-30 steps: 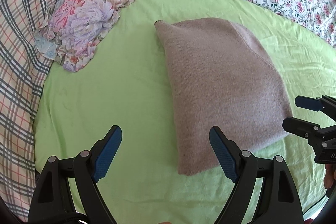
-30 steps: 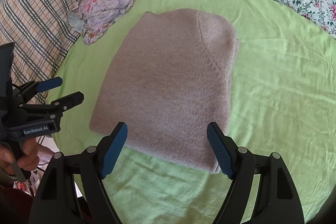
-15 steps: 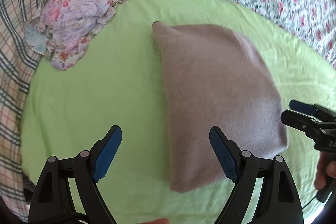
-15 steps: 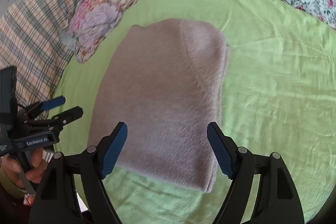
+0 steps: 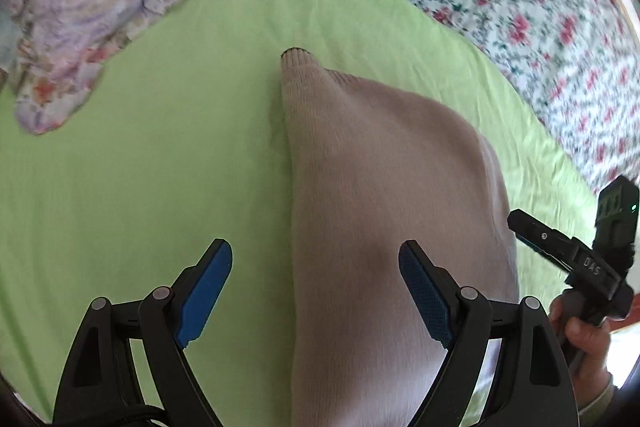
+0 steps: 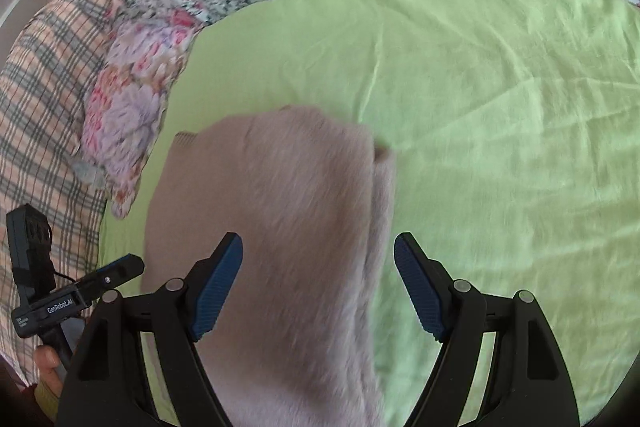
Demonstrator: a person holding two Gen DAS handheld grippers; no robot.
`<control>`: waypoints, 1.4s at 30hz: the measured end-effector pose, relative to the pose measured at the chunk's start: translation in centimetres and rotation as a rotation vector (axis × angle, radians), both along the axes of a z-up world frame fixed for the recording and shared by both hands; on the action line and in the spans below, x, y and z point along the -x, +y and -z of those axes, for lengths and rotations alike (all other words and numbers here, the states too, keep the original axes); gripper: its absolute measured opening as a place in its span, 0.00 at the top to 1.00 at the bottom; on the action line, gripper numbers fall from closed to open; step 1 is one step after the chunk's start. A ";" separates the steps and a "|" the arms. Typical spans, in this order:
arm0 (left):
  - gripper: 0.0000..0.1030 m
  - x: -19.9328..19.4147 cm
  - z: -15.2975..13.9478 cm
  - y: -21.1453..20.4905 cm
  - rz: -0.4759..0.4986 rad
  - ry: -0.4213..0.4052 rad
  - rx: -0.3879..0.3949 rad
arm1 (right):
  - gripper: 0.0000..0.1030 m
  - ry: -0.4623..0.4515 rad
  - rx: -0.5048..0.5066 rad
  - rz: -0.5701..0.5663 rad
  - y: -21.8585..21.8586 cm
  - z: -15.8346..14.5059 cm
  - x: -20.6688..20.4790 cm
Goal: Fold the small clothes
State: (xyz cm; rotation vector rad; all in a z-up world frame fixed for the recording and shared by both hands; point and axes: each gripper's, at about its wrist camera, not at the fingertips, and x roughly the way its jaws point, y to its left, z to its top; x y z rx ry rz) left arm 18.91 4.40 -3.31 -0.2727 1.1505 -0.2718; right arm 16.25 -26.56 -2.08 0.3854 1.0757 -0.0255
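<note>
Green sheet (image 5: 140, 167); left gripper (image 5: 316, 291), right gripper (image 6: 318, 287) agape, empty, over sweater (image 5: 392, 187).

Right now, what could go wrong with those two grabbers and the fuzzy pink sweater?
Both grippers, left and right, are open above the folded sweater. Each straddles a side edge, so a pinch might catch only the top layer and undo the fold, or snag the green sheet underneath.

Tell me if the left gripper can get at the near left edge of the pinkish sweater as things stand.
Probably yes. The left gripper is open, empty, and straddles that edge of the sweater; only green sheet lies beside it.
</note>
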 end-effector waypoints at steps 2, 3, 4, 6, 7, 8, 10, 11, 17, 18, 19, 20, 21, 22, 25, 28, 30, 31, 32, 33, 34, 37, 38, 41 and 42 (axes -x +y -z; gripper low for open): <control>0.17 -1.7 0.9 0.1 -0.003 0.026 0.027 | 0.24 0.005 -0.035 0.029 -1.1 0.8 -1.1; 0.17 -2.6 1.3 0.2 0.000 0.037 0.056 | 0.24 0.003 -0.055 0.039 -1.4 1.1 -1.5; 0.17 -3.2 1.6 0.2 0.003 0.043 0.076 | 0.26 0.002 -0.071 0.042 -1.6 1.5 -2.0; 0.18 -4.6 2.4 0.0 0.013 0.058 0.103 | 0.52 0.008 -0.070 0.017 -1.3 1.9 -2.7; 0.21 -5.0 2.7 -0.2 0.019 0.060 0.106 | 0.75 0.021 -0.045 0.005 -1.0 1.9 -3.1; 0.35 -5.5 3.0 -0.5 0.028 0.060 0.108 | 0.86 0.010 -0.014 0.003 -0.8 1.4 -3.2; 0.56 -5.7 2.4 -1.3 0.065 0.036 0.108 | 0.88 -0.087 -0.011 -0.010 -0.5 -0.8 -2.4; 0.58 -5.5 1.8 -1.7 0.070 0.006 0.067 | 0.89 -0.129 -0.003 -0.015 -0.3 -1.8 -1.8; 0.60 -5.5 2.0 -4.2 0.111 -0.047 -0.105 | 0.90 -0.009 0.075 0.022 -0.8 1.9 -3.1; 0.60 -5.5 2.0 -4.3 0.112 -0.050 -0.114 | 0.90 -0.003 0.079 0.023 -0.7 2.1 -3.3; 0.60 -5.6 2.0 -4.4 0.115 -0.054 -0.126 | 0.89 0.002 0.086 0.020 -0.6 2.0 -3.5; 0.60 -5.6 1.8 -4.6 0.119 -0.059 -0.145 | 0.89 0.007 0.090 0.018 -0.5 1.9 -3.7; 0.59 -5.6 1.8 -4.7 0.122 -0.064 -0.160 | 0.88 0.010 0.091 0.017 -0.4 1.9 -3.7; 0.59 -5.5 1.7 -4.8 0.124 -0.069 -0.173 | 0.88 0.012 0.090 0.017 -0.4 1.8 -3.6; 0.59 -5.1 1.4 -4.8 0.120 -0.075 -0.185 | 0.88 0.012 0.083 0.021 -0.6 1.8 -3.3; 0.58 -4.5 1.2 -4.7 0.113 -0.075 -0.196 | 0.88 0.021 0.094 0.010 -0.7 1.9 -3.4; 0.58 -4.0 1.2 -4.8 0.110 -0.080 -0.207 | 0.88 0.026 0.110 0.001 -0.4 2.0 -3.7; 0.58 -3.9 1.2 -4.8 0.109 -0.083 -0.216 | 0.87 0.028 0.116 -0.001 -0.4 1.9 -3.7; 0.57 -3.7 1.1 -4.6 0.107 -0.083 -0.221 | 0.85 0.027 0.118 -0.001 -0.4 1.7 -3.7; 0.57 -3.5 1.0 -4.5 0.105 -0.086 -0.228 | 0.81 0.030 0.122 0.006 -0.4 1.5 -3.5; 0.56 -3.3 0.9 -4.4 0.104 -0.089 -0.234 | 0.78 0.030 0.121 0.012 -0.5 1.3 -3.4; 0.52 -2.4 0.3 -3.9 0.099 -0.099 -0.257 | 0.77 0.026 0.111 0.040 -0.9 0.4 -2.3; 0.52 -2.1 0.1 -3.7 0.095 -0.102 -0.262 | 0.77 0.025 0.112 0.046 -0.9 0.1 -1.9; 0.50 -1.2 -0.8 -3.2 0.077 -0.114 -0.276 | 0.76 0.016 0.105 0.050 -0.7 -1.0 -0.4; 0.49 -0.7 -1.1 -2.9 0.067 -0.120 -0.284 | 0.76 0.011 0.102 0.050 -0.5 -1.3 0.1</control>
